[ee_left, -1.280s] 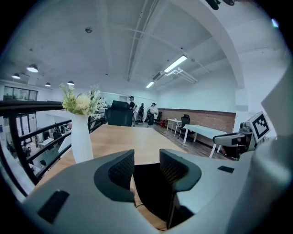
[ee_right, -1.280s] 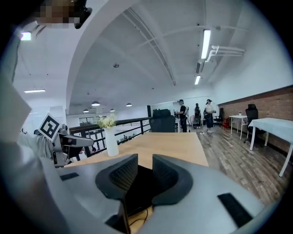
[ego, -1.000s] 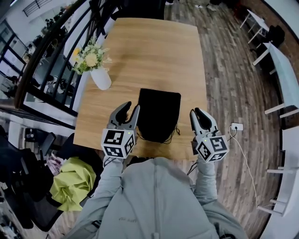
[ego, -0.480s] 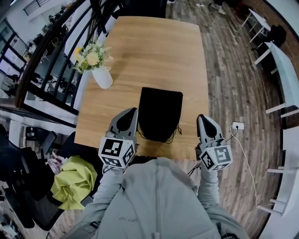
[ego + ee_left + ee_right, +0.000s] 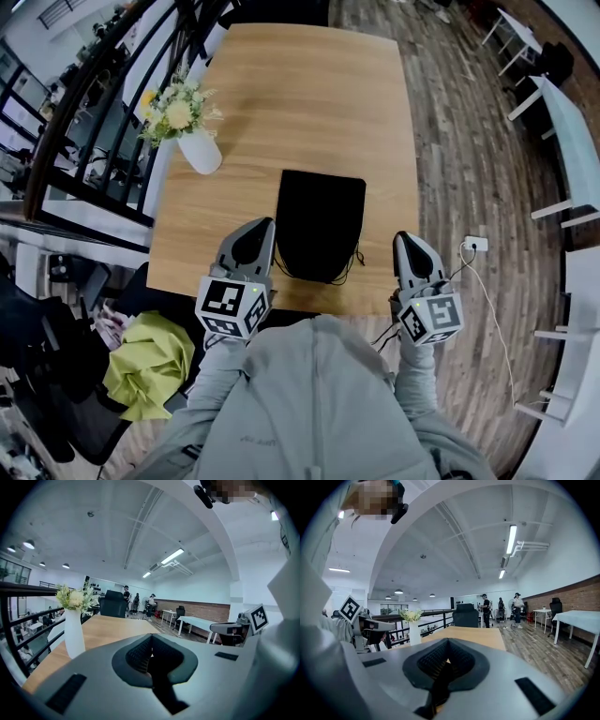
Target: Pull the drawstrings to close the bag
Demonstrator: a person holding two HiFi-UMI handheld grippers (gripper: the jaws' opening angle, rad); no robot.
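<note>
Left gripper [image 5: 265, 226] is held low over the near left of the table [image 5: 309, 94]. Its jaws are brought fully together, with nothing caught between them. Its tip is seen just beside the near left corner of the bag [image 5: 322, 223]; contact cannot be told. Right gripper [image 5: 404, 238] is held over the table's near right corner, with jaws likewise pressed together and empty, clearly apart from the bag.

Bag: black, laid flat on the table between the two grippers, close to the near edge. Its contents are not shown. Drawstrings [image 5: 354, 258] are seen as thin loose cords at the bag's near right end, lying on the wood and gripped by neither tool.

Vase [image 5: 202, 152]: white, stood upright near the table's left edge, beyond the left gripper and well apart from the bag. Flowers [image 5: 178, 111], yellow and white with green, are held in it.

Table top is made of light wood. A dark railing [image 5: 80, 131] is run along its left side, and a yellow-green cloth [image 5: 145, 361] is heaped below. A plank floor [image 5: 459, 131] is laid to the right, with a socket [image 5: 475, 245] on it and white tables [image 5: 572, 141] beyond. Farther off, a dark chair [image 5: 465, 616] is set at the table's far end. Standing people [image 5: 516, 607], a brick wall [image 5: 576, 597] and strip lights [image 5: 512, 538] are seen beyond it.
</note>
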